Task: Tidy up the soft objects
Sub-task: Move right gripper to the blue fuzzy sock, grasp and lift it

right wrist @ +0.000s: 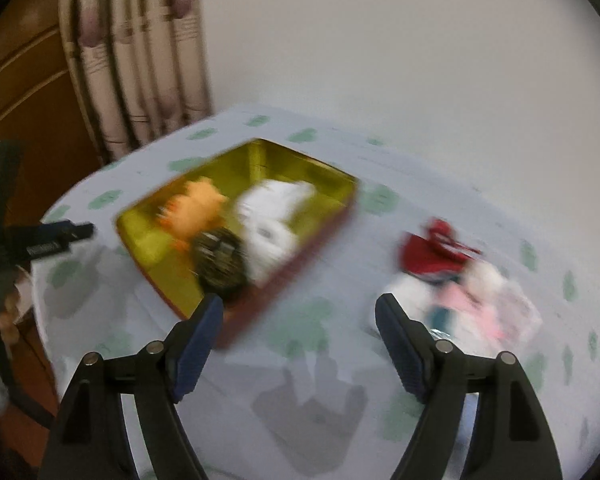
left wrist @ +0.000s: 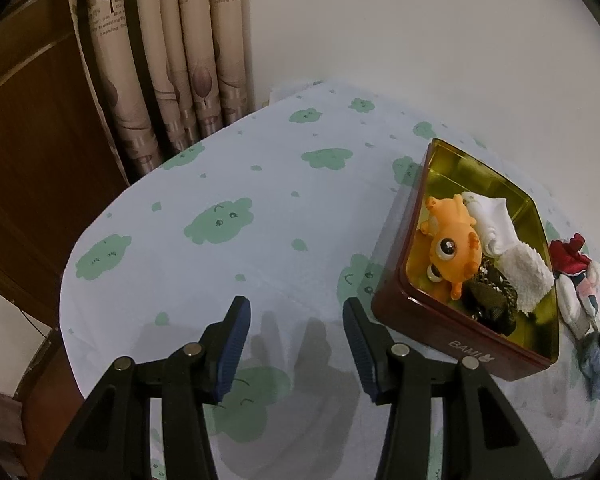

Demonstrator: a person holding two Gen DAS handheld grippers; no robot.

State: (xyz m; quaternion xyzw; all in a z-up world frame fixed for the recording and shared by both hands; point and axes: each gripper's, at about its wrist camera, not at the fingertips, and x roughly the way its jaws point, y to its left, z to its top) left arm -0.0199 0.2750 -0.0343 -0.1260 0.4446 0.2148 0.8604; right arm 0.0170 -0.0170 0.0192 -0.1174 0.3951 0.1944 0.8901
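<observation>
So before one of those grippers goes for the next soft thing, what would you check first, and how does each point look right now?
1. Right gripper empty and open: ok, nothing between the pads.
2. Left gripper empty and open: ok, over bare tablecloth.
3. Room left in the tin box: ok, the far end is bare; the orange toy, white cloths and dark item fill the near end.
4. Things left outside the box: not ok, the red piece and a pink and white pile lie on the cloth.
5. What exactly is in that pile: cannot tell, too blurred.
</observation>
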